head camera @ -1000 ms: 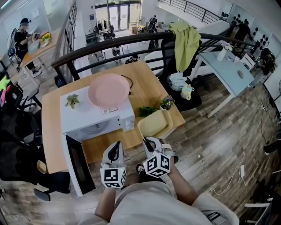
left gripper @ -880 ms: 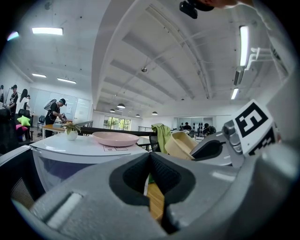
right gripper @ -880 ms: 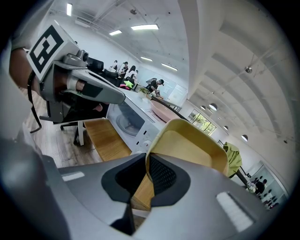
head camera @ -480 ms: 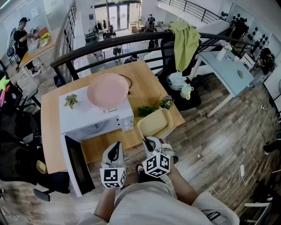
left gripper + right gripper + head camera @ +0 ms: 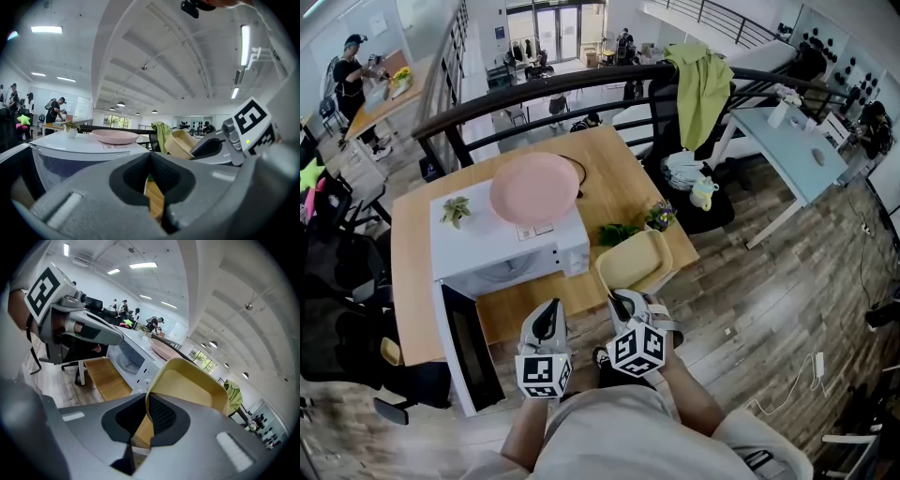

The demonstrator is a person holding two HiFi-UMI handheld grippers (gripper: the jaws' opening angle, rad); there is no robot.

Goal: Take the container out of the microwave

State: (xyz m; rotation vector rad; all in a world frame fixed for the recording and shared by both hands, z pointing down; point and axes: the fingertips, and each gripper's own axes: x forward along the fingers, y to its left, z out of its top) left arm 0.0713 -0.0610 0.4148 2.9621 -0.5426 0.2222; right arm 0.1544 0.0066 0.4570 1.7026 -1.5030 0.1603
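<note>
Can't see into the microwave from the head view at all. Its own top covers the cavity, ahead and left of the left gripper. The yellow container loses its near corner under the right gripper. In the right gripper view its lower part drops behind the jaws. The person way out past the left gripper is too tiny to tell what they're handling.
</note>
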